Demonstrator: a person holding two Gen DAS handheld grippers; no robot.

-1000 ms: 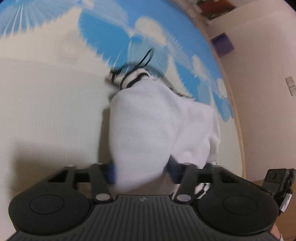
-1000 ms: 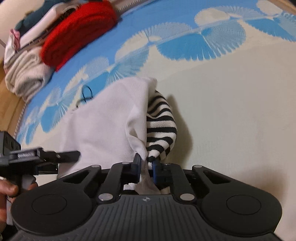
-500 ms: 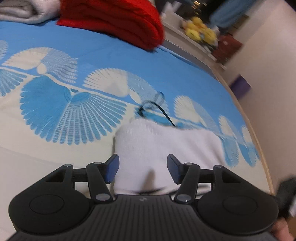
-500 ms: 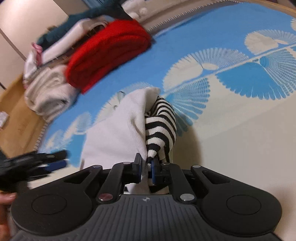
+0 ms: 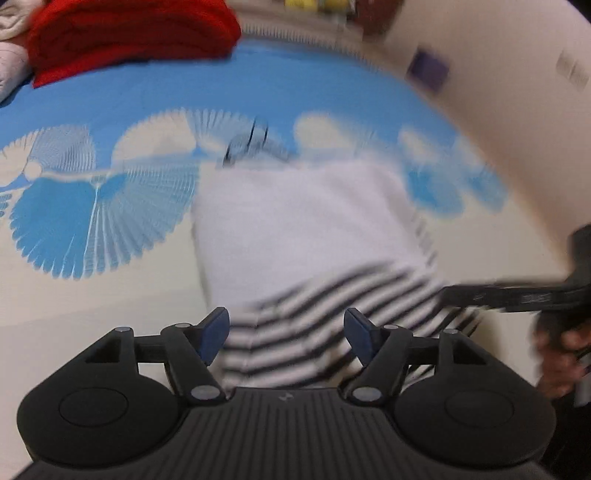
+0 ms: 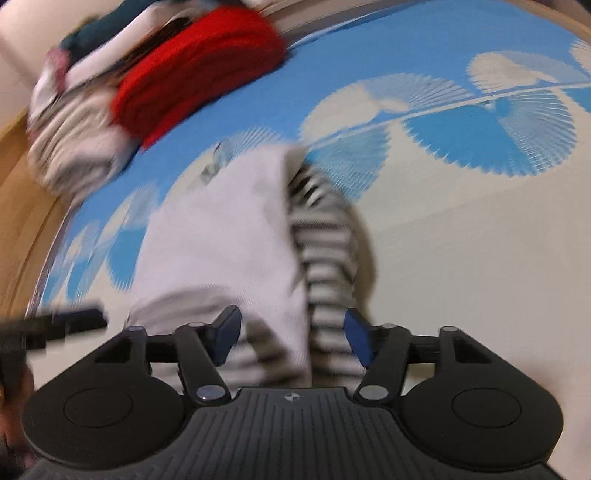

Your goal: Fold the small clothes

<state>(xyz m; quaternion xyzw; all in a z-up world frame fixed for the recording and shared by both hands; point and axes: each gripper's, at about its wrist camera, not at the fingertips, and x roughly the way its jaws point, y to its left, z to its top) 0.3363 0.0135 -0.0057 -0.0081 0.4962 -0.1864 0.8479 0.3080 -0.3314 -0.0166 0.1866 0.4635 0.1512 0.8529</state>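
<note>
A small white garment [image 5: 303, 221] with black-and-white striped parts [image 5: 332, 314] lies folded on the blue-and-cream patterned cloth. My left gripper [image 5: 286, 336] is open, with the striped edge lying between its fingers, not clamped. The right wrist view shows the same garment [image 6: 225, 236] with its striped sleeve [image 6: 328, 251] along the right side. My right gripper [image 6: 291, 334] is open over the garment's near edge. Each gripper appears at the side of the other view, the right one [image 5: 517, 295] and the left one [image 6: 55, 325]. Both views are motion-blurred.
A folded red knit [image 5: 125, 33] [image 6: 199, 77] and a pile of pale and dark folded clothes [image 6: 74, 122] lie at the far edge of the cloth. A black cord [image 5: 251, 144] lies just beyond the garment. A wall [image 5: 517, 92] stands to the right.
My right gripper has opened and released the striped part it held. The garment now lies flat. My left gripper stayed open and drew back toward the near edge.
</note>
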